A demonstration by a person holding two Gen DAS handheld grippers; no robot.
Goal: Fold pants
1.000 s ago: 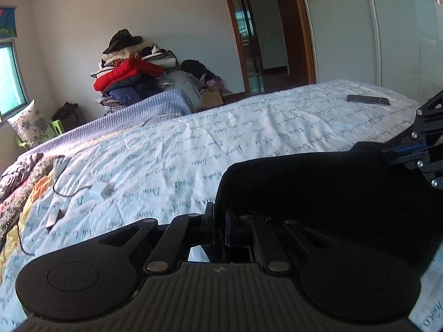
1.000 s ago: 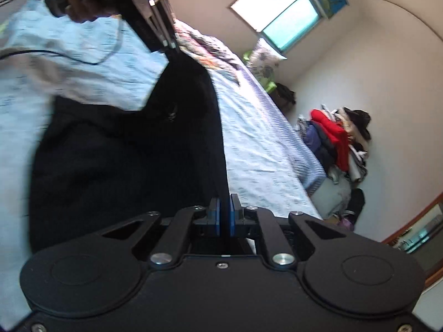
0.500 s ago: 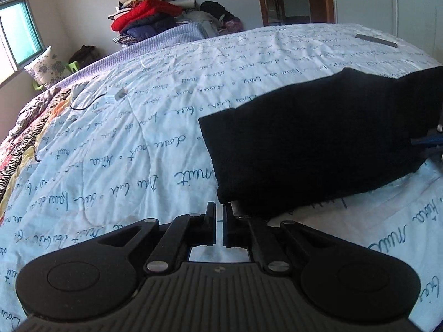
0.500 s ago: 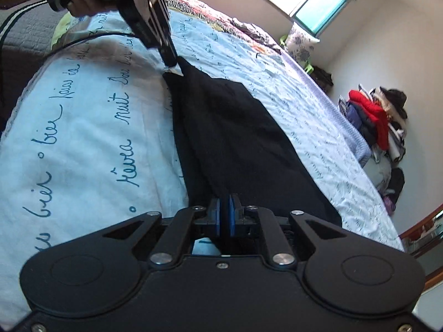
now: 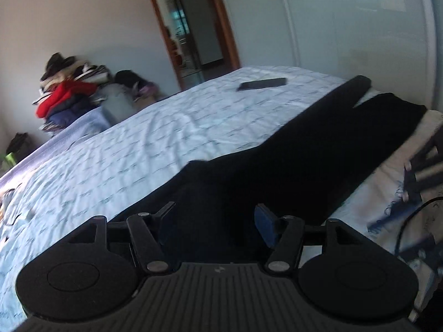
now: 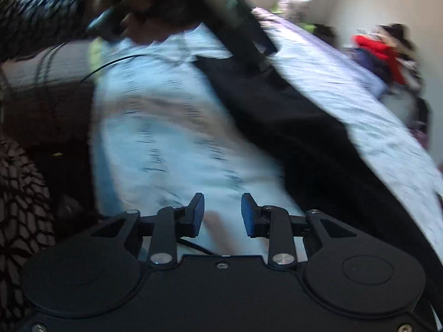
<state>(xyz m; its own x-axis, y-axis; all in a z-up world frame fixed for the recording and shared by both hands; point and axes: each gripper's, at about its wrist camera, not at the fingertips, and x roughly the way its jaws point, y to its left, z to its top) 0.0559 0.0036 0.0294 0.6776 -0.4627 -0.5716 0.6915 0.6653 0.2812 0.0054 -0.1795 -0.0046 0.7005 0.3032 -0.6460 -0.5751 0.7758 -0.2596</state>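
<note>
Left gripper (image 5: 213,224): fingers apart, nothing clamped; its jaws have just been opening, and the black pants (image 5: 290,160) lie under and beyond the gap, untouched by the pads as far as the view shows. Right gripper (image 6: 223,214): fingers apart by a narrower gap, jaws likewise just opening, only bedspread (image 6: 171,138) visible between them, no cloth. Judgement: both grippers have let go after laying the garment down, so this is a release at the end of one fold or spreading pass, not a grasp. The pants rest flat on the near right part of the bed, stretching away to the far right in the left wrist view, where two leg ends appear to part near the bed's far edge; in the right wrist view they run as a dark band from far centre to near right. A phone (image 5: 263,83) lies far off on the bedspread, well apart from the pants; a clothes pile (image 5: 69,88) sits at far left. The person's hand (image 6: 144,8) holding the other gripper shows at far left in the right wrist view, blurred. Compared with half a second ago: both grippers were then pinched on a pants edge; now each stands open and off that edge.
</note>
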